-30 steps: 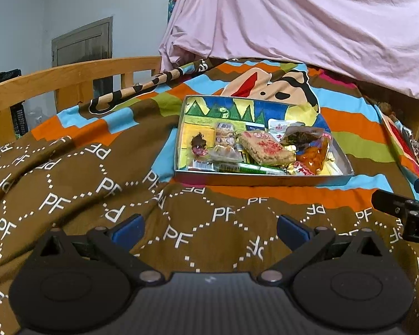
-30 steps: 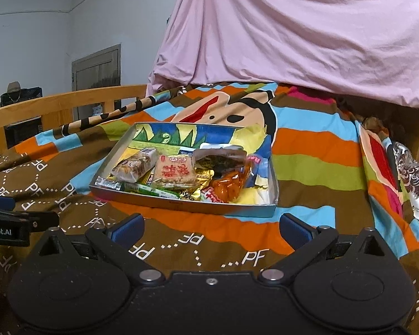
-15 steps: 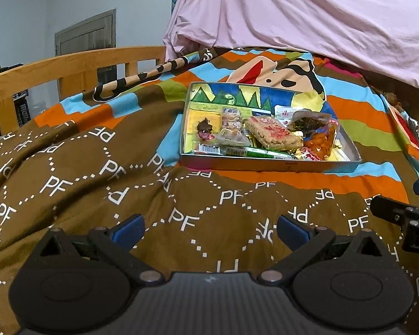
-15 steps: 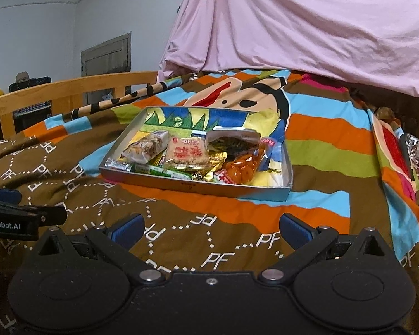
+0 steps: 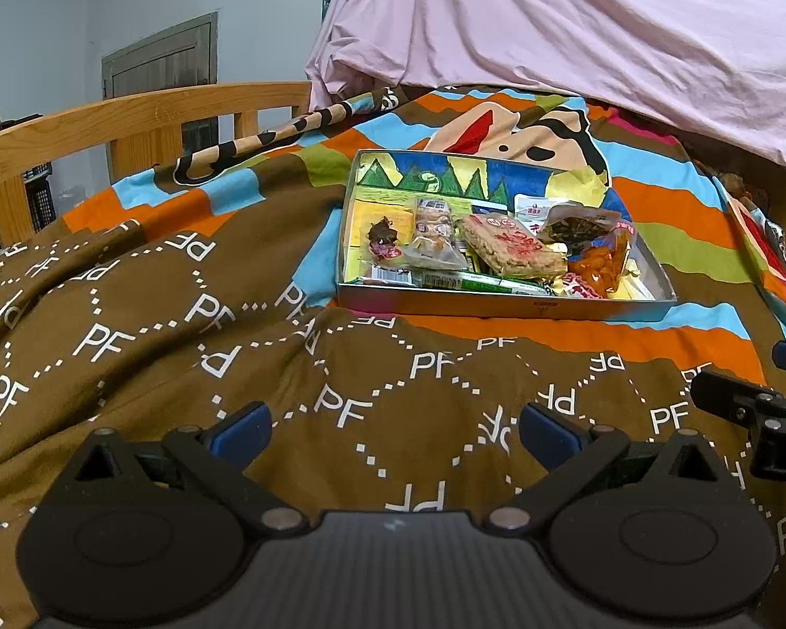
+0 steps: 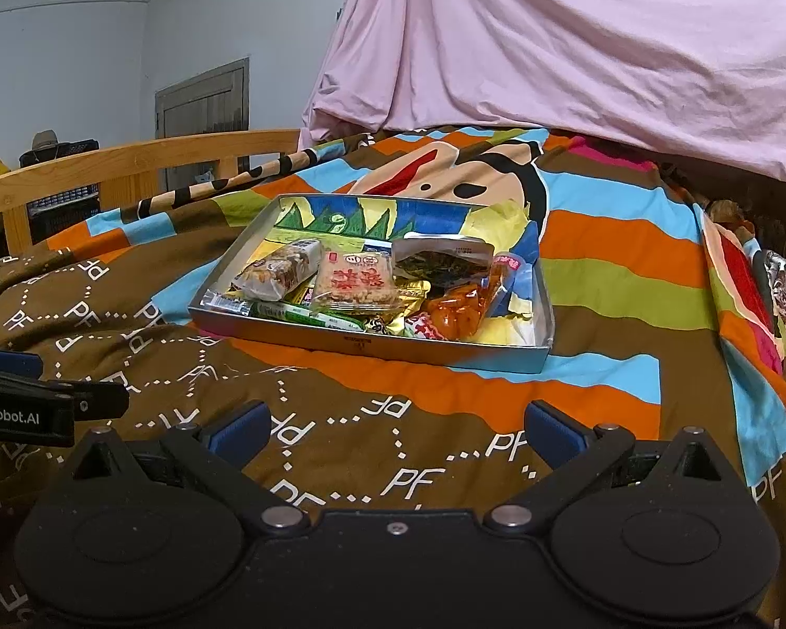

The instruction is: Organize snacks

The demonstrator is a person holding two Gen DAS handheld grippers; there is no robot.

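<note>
A shallow silver box (image 5: pixel 498 306) (image 6: pixel 372 346) with a painted inside lies on the bed ahead of both grippers. It holds several wrapped snacks: a red-lettered rice cake (image 5: pixel 513 249) (image 6: pixel 353 283), a nut bar (image 5: pixel 435 233) (image 6: pixel 280 275), an orange packet (image 5: pixel 600 264) (image 6: pixel 458 309), a green stick (image 5: pixel 482 283) (image 6: pixel 309 317) and a dark pouch (image 5: pixel 576 225) (image 6: pixel 443 262). My left gripper (image 5: pixel 393 432) is open and empty over the brown quilt, short of the box. My right gripper (image 6: pixel 395 430) is likewise open and empty.
A brown and striped quilt (image 5: pixel 183 346) (image 6: pixel 602 283) covers the bed. A wooden bed rail (image 5: pixel 131 120) (image 6: pixel 131 162) runs along the left. Pink sheeting (image 5: pixel 576 26) (image 6: pixel 576 42) hangs behind the box. The other gripper shows at each view's edge (image 5: pixel 760 419) (image 6: pixel 26 403).
Both cameras have tilted and shifted so the box sits lower and closer in each view. Both grippers stay open; the snacks have not moved.
</note>
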